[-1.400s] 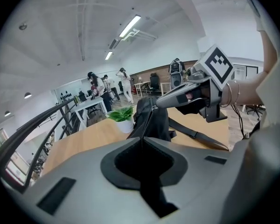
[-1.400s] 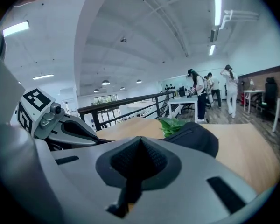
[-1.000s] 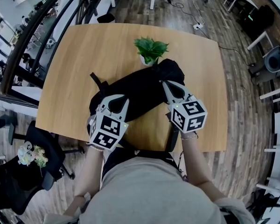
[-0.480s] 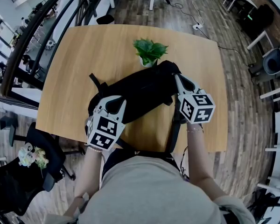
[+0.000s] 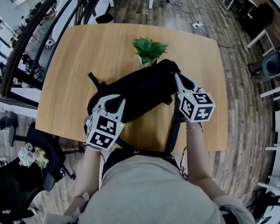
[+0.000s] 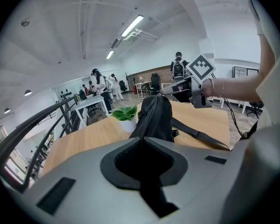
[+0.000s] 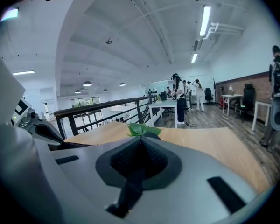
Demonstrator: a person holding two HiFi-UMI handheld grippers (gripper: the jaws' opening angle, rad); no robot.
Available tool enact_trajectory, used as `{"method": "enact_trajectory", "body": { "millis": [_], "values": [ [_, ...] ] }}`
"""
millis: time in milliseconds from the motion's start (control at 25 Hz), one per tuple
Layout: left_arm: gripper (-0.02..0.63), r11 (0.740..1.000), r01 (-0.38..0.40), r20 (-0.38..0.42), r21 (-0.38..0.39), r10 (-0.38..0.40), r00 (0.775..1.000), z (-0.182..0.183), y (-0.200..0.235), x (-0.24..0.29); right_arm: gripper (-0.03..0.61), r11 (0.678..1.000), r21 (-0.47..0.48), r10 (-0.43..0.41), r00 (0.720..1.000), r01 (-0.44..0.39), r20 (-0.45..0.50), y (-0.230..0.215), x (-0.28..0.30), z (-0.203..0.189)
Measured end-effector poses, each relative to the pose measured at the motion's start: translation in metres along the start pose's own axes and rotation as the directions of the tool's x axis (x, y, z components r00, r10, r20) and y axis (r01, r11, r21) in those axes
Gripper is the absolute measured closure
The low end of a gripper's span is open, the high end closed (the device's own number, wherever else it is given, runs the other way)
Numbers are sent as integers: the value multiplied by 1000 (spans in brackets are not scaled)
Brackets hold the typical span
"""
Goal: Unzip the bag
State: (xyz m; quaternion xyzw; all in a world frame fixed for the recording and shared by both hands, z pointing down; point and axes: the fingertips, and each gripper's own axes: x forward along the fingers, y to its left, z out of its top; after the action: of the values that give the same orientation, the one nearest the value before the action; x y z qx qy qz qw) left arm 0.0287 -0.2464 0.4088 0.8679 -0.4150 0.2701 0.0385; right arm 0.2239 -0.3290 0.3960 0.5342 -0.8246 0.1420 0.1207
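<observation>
We see black bag [image 5: 140,90] on tabletop [image 5: 74,64], contents hidden; left tongs [image 5: 113,98], right tongs [image 5: 177,77] pinched shut on its ends; plant [image 5: 150,49] just beyond, far side.

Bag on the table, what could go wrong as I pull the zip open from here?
The plant stands right behind the bag, near the right hand-held gripper; a hard tug could tip it. The left hand-held gripper seems to pinch only the bag's end, so the bag might slip free and slide.
</observation>
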Motion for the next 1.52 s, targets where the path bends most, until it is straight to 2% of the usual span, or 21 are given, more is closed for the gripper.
{"method": "enact_trajectory", "body": {
  "millis": [320,440,520,640,840,1000,1080,1160,1280,1400,1520],
  "values": [
    [570,999,-10,8,-33,10,1000,-2,-1,-1,565,999,-34,30,999,-31,-15,14,-5,-1],
    [487,998,7,27,-64,-6,1000,0,-3,-2,560,999,-26,34,999,-34,-19,18,-7,-5],
    [444,996,16,49,-88,-12,999,3,-5,-4,531,999,-19,43,999,-43,-24,22,-10,-8],
    [420,993,20,70,-113,-13,997,5,-5,-7,511,998,-4,56,998,-57,-23,27,-16,-11],
    [420,983,34,108,-180,-14,994,10,-5,-18,466,993,33,111,994,-111,-14,45,-24,-13],
    [420,967,45,162,-250,-4,987,18,-2,-27,463,985,53,164,986,-162,-29,63,-30,-19],
    [431,956,62,204,-288,-2,979,23,0,-31,479,979,53,198,979,-195,-49,72,-32,-23],
    [482,945,82,237,-316,-5,972,25,0,-33,531,974,59,223,973,-220,-60,78,-36,-26],
    [528,932,121,253,-341,-33,967,23,-6,-34,569,968,54,249,966,-246,-65,87,-42,-26],
    [554,920,156,257,-359,-64,964,22,-15,-32,569,963,43,266,963,-265,-38,100,-52,-21],
    [564,916,155,226,-370,-73,971,15,-21,-28,571,959,39,282,959,-282,8,112,-60,-17]
  ]
}}
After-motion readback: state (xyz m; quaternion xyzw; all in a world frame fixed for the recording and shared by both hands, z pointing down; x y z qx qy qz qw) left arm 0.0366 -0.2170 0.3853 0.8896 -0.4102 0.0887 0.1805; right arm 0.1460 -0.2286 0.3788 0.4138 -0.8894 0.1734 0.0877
